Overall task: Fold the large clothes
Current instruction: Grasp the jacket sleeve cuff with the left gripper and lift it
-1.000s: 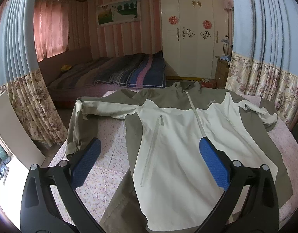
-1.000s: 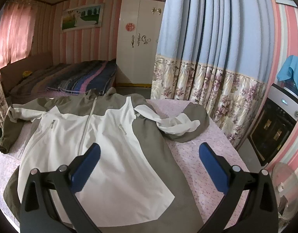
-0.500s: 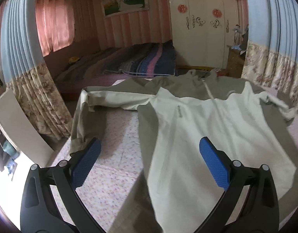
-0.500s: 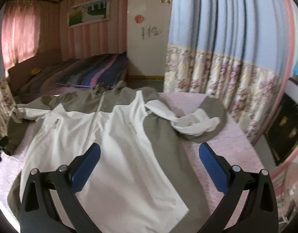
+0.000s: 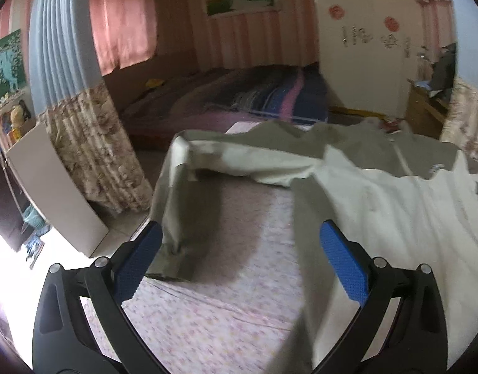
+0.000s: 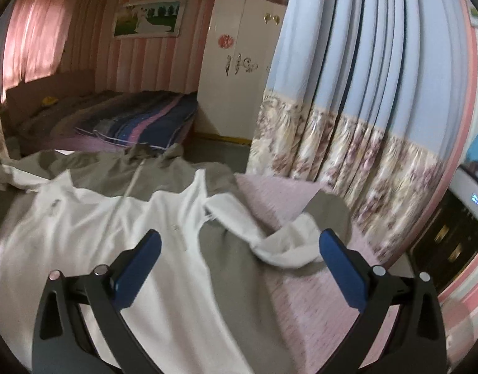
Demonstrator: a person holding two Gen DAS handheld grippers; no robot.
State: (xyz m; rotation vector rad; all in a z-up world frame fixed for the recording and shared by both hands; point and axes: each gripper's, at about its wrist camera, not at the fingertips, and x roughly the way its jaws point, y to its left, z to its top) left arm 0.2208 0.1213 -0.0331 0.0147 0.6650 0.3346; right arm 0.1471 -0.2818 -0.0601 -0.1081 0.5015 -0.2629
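Clearly, the white-and-olive zip jacket (image 5: 379,193) lies flat on the pink flowered tablecloth (image 5: 239,280); left gripper (image 5: 239,268) and right gripper (image 6: 239,268), both wide apart, should pinch each sleeve near the cuff.

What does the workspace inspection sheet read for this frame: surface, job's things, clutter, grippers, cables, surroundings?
Surface: pink floral sheet, partly bare.
Job's things: jacket, white and olive, spread front up, zipped; left sleeve hangs over the edge; right sleeve lies bunched.
Clutter: nothing seen.
Grippers: left gripper open, empty; right gripper open, empty.
Cables: nothing seen.
Surroundings: bed, white wardrobe, blue floral curtain.
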